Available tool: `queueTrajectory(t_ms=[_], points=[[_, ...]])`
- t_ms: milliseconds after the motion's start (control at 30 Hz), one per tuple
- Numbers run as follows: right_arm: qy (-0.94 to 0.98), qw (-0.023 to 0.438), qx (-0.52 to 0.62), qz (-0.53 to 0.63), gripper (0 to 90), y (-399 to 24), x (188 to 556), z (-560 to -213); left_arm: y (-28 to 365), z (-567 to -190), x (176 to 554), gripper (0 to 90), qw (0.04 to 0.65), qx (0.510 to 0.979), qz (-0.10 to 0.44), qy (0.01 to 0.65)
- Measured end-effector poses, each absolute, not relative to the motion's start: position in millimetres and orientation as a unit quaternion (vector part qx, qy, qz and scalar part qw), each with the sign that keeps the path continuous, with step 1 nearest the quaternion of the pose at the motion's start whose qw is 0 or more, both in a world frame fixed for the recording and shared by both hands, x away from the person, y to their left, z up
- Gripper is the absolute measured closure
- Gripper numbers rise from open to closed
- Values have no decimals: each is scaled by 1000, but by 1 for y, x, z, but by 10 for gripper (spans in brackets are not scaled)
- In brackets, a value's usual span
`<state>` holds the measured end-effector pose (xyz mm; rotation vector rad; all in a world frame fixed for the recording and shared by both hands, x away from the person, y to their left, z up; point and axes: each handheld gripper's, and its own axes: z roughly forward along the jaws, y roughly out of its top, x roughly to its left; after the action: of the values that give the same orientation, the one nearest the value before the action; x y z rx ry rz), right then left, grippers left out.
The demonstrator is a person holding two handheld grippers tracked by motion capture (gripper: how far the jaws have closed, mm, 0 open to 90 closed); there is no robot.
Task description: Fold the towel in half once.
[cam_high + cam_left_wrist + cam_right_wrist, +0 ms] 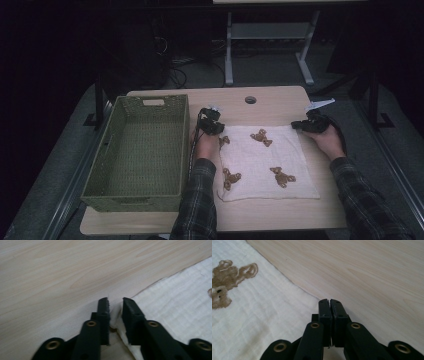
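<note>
A white cloth (pixel 265 160) printed with brown bears (pixel 261 137) lies flat on the light wooden table (pixel 275 102). My left gripper (pixel 219 128) sits at the cloth's far left corner. In the left gripper view, my left gripper (pixel 115 302) is shut on a bunched fold of the cloth (pixel 175 305). My right gripper (pixel 296 125) rests at the far right corner. In the right gripper view, the right gripper (pixel 329 301) has its jaws pressed together where the edge of the cloth (pixel 262 315) runs in under them. A bear print (pixel 229 280) shows to their left.
A green woven basket (pixel 152 102) with nothing in it stands on the table's left part, close beside the left hand. A round cable hole (pixel 250 100) sits near the far edge. Beyond the table are a dark floor and the white legs of another desk (pixel 229 60).
</note>
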<state>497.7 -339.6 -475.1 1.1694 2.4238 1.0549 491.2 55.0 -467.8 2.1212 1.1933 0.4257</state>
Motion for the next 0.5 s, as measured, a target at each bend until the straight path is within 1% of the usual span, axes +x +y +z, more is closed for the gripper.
queueTrajectory(t_ms=[67,200,367,500], points=[[832,128,403,360,883,-341,499,-474,54,-467,491,865,328,811,162,457],[826,144,404,366,884,-344,501,-460,55,-458,489,866,351,797,173,460],[817,165,404,377,885,-353,506,-434,52,-434,488,867,377,784,197,452],[811,175,402,387,885,-357,506,-419,50,-414,485,867,383,782,221,440]])
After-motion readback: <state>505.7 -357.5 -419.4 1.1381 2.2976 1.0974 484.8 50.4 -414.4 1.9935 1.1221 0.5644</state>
